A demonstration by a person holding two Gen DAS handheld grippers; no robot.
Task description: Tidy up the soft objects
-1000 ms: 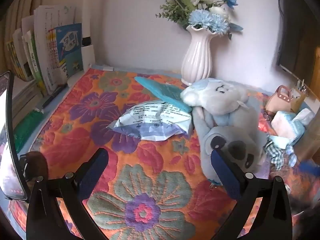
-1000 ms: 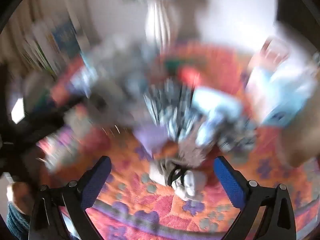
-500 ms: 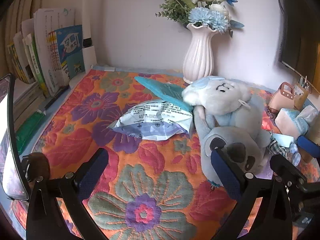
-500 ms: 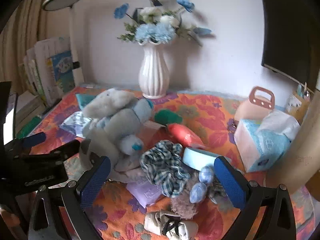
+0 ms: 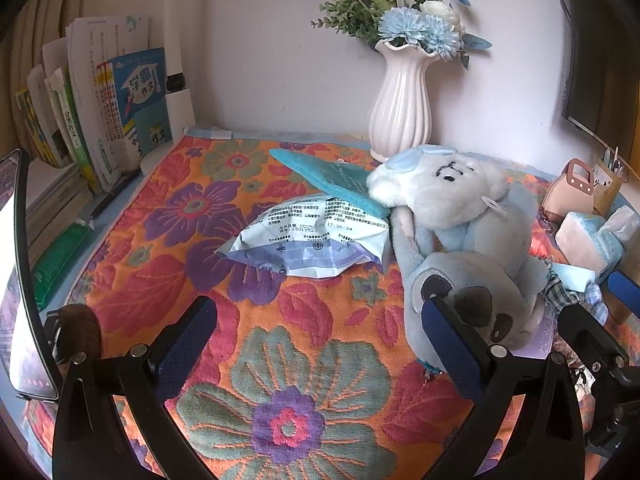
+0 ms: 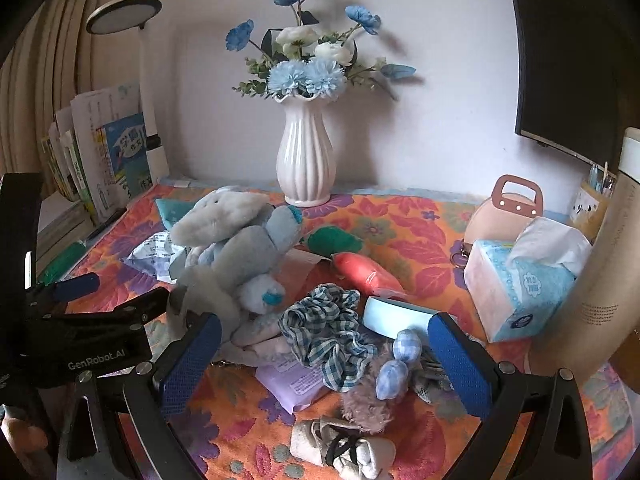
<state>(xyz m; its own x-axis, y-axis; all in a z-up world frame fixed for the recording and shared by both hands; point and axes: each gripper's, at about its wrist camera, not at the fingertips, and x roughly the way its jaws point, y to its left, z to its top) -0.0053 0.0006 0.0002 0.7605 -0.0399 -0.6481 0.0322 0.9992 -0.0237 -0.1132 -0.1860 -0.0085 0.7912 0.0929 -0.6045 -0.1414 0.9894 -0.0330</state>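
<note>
- The grey-blue plush toy (image 5: 460, 240) lay on its back on the floral cloth (image 5: 280, 380), head toward the white vase (image 5: 400, 108) at twelve o'clock and feet toward my left camera.
- In my right view the same plush toy (image 6: 236, 240) sat at ten o'clock of the pile of small soft things.
- That pile held a checked scrunchie (image 6: 328, 332), a blue pom-pom tie (image 6: 396, 364), a fuzzy brown piece (image 6: 366, 406) and rolled socks (image 6: 344, 446), all touching or overlapping.
- A purple packet (image 6: 292, 380) lay partly under the scrunchie; a light blue band (image 6: 400, 316) was just behind it at one o'clock.
- A carrot-shaped soft toy (image 6: 364, 272) with a green top (image 6: 332, 240) lay between the plush and the tissue box (image 6: 516, 280).
- A crumpled printed bag (image 5: 312, 240) and a teal pouch (image 5: 324, 176) touched the plush at its nine o'clock side.
- My left gripper (image 5: 320, 344) had its fingers spread wide and held nothing; its right finger (image 5: 448, 344) overlapped the plush's foot in view, contact I could not tell.
- My right gripper (image 6: 324, 364) was likewise spread wide and empty, above the pile.
- Books (image 5: 100, 112) stood at ten o'clock.
</note>
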